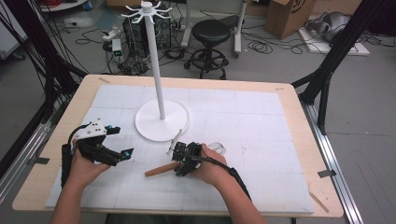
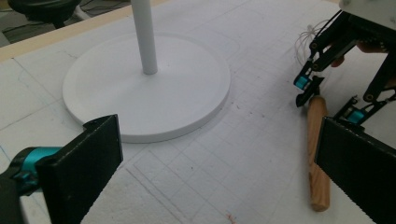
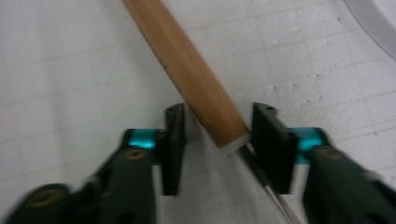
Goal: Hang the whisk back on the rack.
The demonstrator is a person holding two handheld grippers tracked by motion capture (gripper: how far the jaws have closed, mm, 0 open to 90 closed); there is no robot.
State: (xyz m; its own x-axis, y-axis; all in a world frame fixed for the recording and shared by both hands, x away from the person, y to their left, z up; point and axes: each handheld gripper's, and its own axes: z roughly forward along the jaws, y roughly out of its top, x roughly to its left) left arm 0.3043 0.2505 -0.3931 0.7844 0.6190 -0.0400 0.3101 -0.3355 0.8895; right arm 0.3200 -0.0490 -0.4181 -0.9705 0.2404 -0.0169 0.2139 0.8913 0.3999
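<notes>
The desk [image 1: 280,121] carried a white stand [image 1: 161,119] beyond both claws, its hooks bare, so hanging looked wholly undone. The whisk's wooden handle [image 3: 187,70] lay flat between the right claw [image 3: 215,140] pads, which were narrowed around its end without clearly pinching it; lifting remained. The left claw [image 2: 215,158] stood wide open, holding nothing, the handle beside its right jaw.
</notes>
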